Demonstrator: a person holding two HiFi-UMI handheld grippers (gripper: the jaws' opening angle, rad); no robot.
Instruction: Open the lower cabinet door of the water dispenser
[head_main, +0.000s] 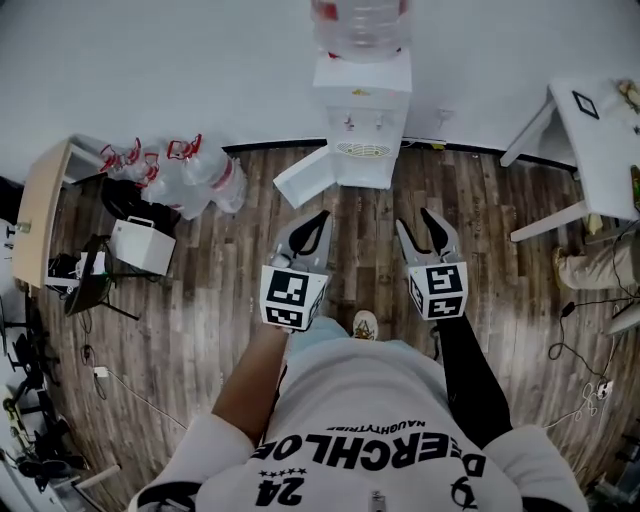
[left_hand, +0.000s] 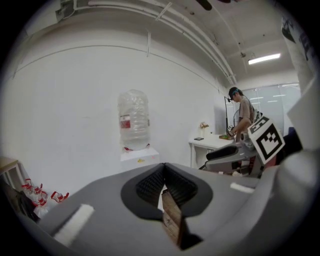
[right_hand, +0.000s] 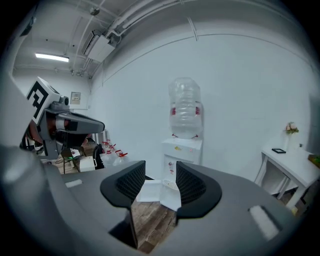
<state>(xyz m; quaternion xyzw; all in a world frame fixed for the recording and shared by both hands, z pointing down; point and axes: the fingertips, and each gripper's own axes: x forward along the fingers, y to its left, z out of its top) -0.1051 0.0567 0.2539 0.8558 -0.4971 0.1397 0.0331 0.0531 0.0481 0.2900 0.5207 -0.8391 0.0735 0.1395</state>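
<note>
Dispenser (head_main: 362, 120) stands against the wall, and its lower door (head_main: 303, 178) is swung wide to the left over the wood floor (head_main: 200, 300). Both grippers hang well short of it, side by side. Left gripper (head_main: 313, 222): fingers (left_hand: 150, 185) pressed together, empty. Right gripper (head_main: 418, 222): fingers (right_hand: 131, 182) spread, with the open door framed between them, far off and untouched.

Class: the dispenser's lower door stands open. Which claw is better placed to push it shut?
Left, probably: the door hangs out on the side of the left claw, which is shut, handy for pushing. The right claw is open and further from it.
</note>
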